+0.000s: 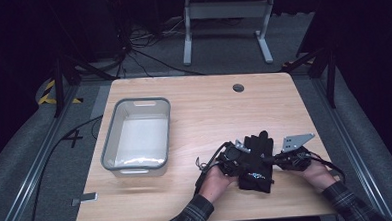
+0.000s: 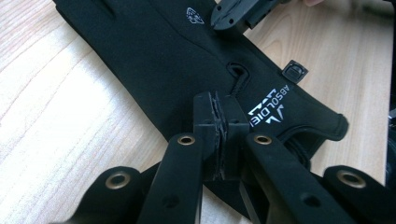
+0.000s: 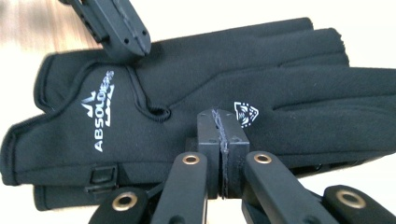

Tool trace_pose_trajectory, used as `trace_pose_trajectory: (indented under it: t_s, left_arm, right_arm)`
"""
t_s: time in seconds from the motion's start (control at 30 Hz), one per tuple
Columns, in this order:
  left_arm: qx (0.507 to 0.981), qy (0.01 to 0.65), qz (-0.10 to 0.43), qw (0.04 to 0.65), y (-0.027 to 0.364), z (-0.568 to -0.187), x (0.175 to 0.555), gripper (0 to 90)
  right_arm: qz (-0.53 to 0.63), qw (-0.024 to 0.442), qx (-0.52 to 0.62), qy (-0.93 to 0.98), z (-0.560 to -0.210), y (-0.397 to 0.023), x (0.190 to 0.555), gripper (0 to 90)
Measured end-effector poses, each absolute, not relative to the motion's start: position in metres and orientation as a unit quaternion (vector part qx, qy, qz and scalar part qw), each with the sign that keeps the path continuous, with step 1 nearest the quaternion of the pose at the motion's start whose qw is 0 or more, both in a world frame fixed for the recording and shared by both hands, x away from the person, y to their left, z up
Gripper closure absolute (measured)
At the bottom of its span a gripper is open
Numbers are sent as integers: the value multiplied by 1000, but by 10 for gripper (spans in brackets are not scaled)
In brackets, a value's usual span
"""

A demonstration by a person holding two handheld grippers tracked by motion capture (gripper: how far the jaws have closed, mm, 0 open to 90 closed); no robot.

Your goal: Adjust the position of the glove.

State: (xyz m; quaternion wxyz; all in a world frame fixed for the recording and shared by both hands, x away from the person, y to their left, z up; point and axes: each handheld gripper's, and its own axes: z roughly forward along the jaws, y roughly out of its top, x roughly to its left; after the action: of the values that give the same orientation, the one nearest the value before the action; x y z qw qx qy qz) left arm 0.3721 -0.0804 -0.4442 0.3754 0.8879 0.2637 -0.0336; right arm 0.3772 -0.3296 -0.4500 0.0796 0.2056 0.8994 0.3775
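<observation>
I see the black glove [image 1: 256, 160] flat on the wooden table [image 1: 204, 115], right of the grey bin [image 1: 136, 134]. Left gripper [image 2: 221, 122] clamped closed at the cuff edge, right gripper [image 3: 222, 135] closed at the glove's side edge; can't tell if either pinches fabric.

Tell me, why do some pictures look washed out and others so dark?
High view: dim room, only the table lit, soft overall. Right gripper view: bright wood bleaches nearly white around the black glove, print sharp. Left gripper view: wood evenly lit, near jaws slightly soft.
</observation>
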Motion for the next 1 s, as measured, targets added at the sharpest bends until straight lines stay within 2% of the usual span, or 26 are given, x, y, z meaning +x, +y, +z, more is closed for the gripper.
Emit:
trace_pose_trajectory:
  t_s: [0.4,1.0]
  left_arm:
    - [891,274,-18,361,-75,-448,379,881]
    - [887,302,9,349,-50,-444,399,879]
  right_arm:
    - [378,61,199,902,-453,-324,372,898]
    - [390,28,164,906,-456,-284,366,899]
